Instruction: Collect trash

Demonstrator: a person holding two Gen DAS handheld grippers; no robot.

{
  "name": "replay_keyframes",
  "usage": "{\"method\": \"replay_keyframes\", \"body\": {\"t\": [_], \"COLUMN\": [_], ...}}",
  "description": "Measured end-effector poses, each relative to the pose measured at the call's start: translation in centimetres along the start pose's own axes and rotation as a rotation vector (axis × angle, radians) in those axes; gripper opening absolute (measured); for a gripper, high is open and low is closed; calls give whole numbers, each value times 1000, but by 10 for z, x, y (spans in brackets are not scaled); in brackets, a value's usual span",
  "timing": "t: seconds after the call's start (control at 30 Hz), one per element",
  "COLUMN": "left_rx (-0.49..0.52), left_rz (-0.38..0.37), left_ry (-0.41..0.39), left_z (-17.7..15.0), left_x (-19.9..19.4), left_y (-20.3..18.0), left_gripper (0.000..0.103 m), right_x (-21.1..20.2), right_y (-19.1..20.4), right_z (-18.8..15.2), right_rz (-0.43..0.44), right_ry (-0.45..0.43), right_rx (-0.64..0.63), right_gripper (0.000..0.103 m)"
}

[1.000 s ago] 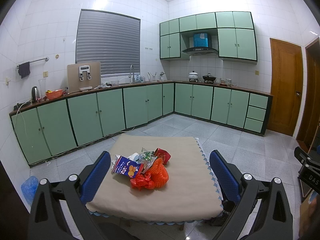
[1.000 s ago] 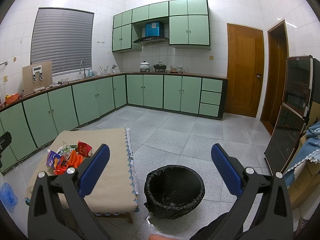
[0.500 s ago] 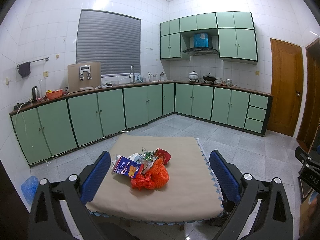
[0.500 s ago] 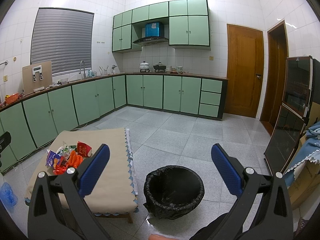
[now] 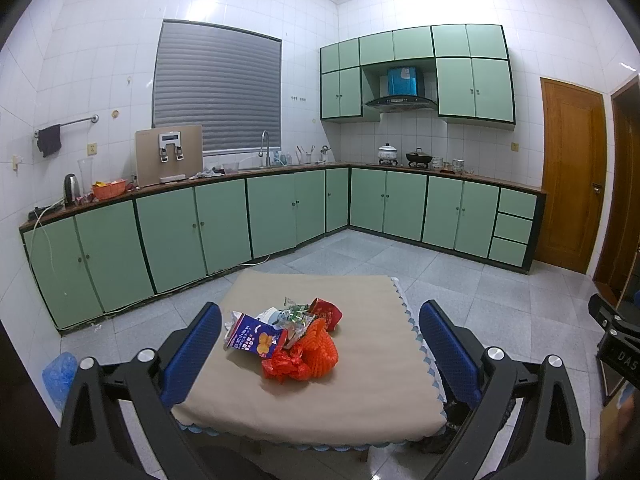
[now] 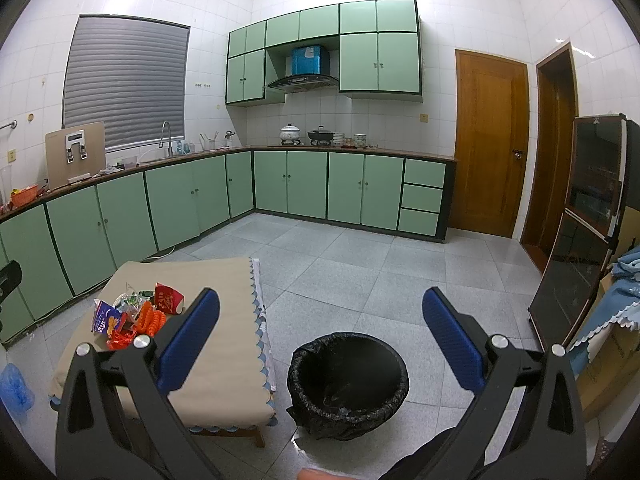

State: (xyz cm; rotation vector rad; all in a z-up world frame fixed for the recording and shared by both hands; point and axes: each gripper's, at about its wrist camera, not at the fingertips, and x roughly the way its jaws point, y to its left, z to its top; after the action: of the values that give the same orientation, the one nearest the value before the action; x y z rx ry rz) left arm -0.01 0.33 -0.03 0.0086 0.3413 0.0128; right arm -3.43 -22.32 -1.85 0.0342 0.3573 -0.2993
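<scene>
A pile of trash (image 5: pixel 288 336) lies on a low table with a beige cloth (image 5: pixel 360 392): a blue snack bag (image 5: pixel 256 336), an orange net (image 5: pixel 320 350), a red wrapper (image 5: pixel 326 312) and crumpled clear wrappers. The pile also shows in the right wrist view (image 6: pixel 132 314). A black-lined bin (image 6: pixel 348 380) stands on the floor right of the table. My left gripper (image 5: pixel 320 336) is open, above the table's near side, facing the pile. My right gripper (image 6: pixel 320 328) is open and empty, above the bin.
Green cabinets (image 5: pixel 192 236) line the far walls. A blue bag (image 5: pixel 58 372) lies on the floor left of the table. A dark glass cabinet (image 6: pixel 588 240) and boxes with blue cloth (image 6: pixel 616 320) stand at the right. Wooden doors (image 6: pixel 488 144) are behind.
</scene>
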Motion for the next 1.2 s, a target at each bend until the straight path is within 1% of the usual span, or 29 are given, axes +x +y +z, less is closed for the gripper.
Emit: {"method": "replay_keyframes", "body": {"t": [0.47, 0.63, 0.7, 0.73, 0.77, 0.83, 0.9, 0.97, 1.03, 1.1, 1.2], "left_rx": [-6, -9, -43, -53, -56, -39, -39, -42, -53, -67, -71], "left_rz": [3, 46, 20, 19, 28, 75, 109, 112, 97, 96, 129], "left_ry": [-2, -5, 18, 26, 24, 18, 50, 68, 69, 71, 91], "left_z": [3, -1, -7, -9, -14, -25, -35, -41, -46, -49, -56], "left_x": [-1, 4, 10, 13, 14, 19, 28, 35, 39, 45, 63], "left_y": [3, 8, 21, 26, 32, 42, 54, 63, 74, 84, 97], "left_gripper": [97, 97, 97, 97, 97, 97, 97, 97, 97, 97, 97], "right_x": [1, 9, 15, 19, 22, 32, 44, 63, 81, 93, 112], "right_y": [0, 4, 8, 11, 14, 22, 32, 49, 68, 89, 123], "right_z": [0, -1, -1, -2, -2, -5, -7, -11, -14, -15, -19], "right_rz": [0, 18, 42, 55, 67, 109, 165, 239, 303, 336, 398], "right_ry": [1, 12, 15, 17, 16, 20, 43, 85, 121, 135, 155], "right_rx": [-4, -27, -44, -57, -66, -77, -83, -91, -121, -159, -205], "right_gripper": [98, 98, 98, 98, 98, 98, 98, 98, 98, 98, 98]}}
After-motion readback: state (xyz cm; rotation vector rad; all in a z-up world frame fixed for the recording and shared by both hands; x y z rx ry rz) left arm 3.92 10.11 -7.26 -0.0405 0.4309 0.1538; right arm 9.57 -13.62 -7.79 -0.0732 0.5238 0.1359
